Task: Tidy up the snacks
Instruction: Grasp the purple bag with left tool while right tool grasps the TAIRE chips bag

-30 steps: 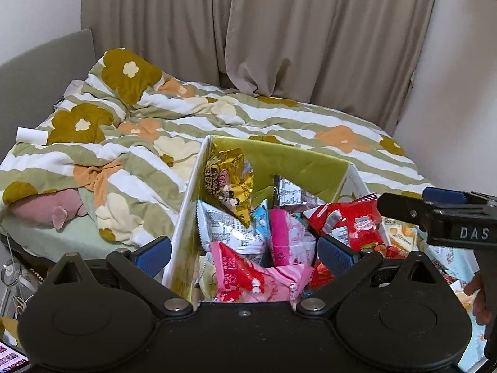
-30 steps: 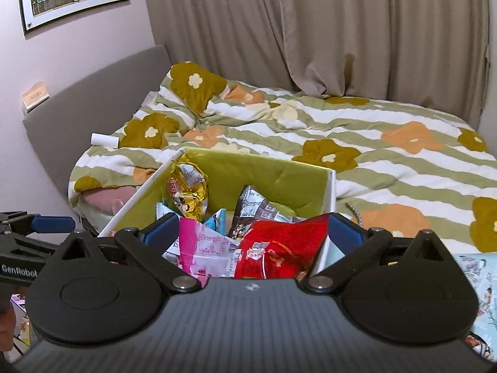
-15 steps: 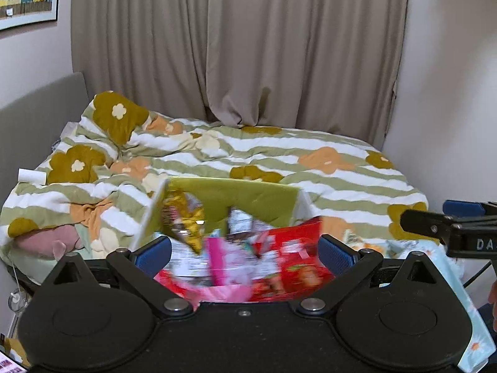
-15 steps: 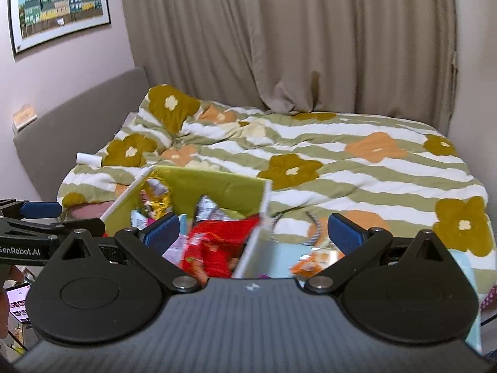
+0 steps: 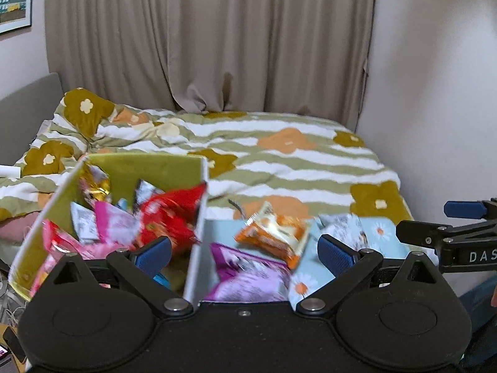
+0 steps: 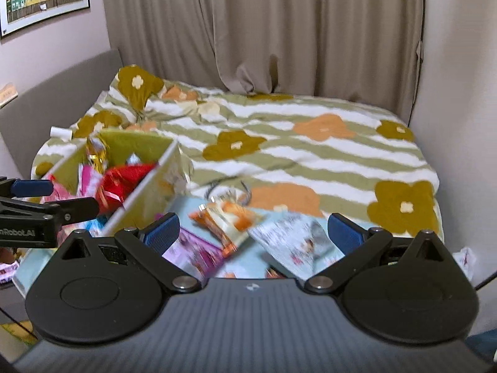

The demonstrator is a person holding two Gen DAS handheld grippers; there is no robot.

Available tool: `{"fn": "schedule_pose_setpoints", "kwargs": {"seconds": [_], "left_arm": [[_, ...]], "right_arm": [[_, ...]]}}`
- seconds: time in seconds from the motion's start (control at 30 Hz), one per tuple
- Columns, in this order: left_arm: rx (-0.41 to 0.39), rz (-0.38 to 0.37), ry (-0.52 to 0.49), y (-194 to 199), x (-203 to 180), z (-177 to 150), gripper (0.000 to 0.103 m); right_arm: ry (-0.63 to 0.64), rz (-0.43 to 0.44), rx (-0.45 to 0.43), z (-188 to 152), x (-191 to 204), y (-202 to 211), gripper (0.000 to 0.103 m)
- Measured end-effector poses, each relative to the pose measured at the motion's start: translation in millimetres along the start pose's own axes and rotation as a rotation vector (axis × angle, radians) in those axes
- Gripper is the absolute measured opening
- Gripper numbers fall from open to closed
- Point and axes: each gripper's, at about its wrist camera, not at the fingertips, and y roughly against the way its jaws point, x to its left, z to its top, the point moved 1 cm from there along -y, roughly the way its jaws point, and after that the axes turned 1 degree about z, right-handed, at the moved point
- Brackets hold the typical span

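A green fabric box [image 5: 149, 168] [image 6: 136, 143] on the bed holds several snack packs, among them a red one [image 5: 167, 214] [image 6: 121, 183], pink ones [image 5: 115, 227] and a gold one [image 5: 93, 183]. To its right a light blue box [image 5: 310, 273] [image 6: 257, 255] holds an orange pack [image 5: 273, 233] [image 6: 230, 217], a purple pack [image 5: 248, 276] [image 6: 192, 248] and a white printed pack [image 6: 295, 242]. My left gripper [image 5: 245, 251] is open and empty above the wall between the boxes. My right gripper [image 6: 253, 233] is open and empty above the light blue box.
The boxes stand at the near edge of a bed with a striped flower quilt [image 5: 279, 155] [image 6: 310, 155]. A grey headboard [image 6: 62, 93] is at left, curtains [image 5: 217, 46] behind, a wall [image 5: 435, 93] at right. A white roll [image 6: 60, 133] lies on the quilt.
Both views have swung to the right and pulled back; the green box now sits at left and the light blue box with its packs has come between the fingers. Both grippers stay open.
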Motion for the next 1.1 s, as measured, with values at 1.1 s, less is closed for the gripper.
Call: {"fn": "schedule_pose_setpoints", "kwargs": {"seconds": [1.1], "left_arm": [[0.324,0.131,-0.323,-182,-50,-68,0.093]], "right_arm": [[-0.496,-0.051,0.33,-103,-70,-121,0.103]]}}
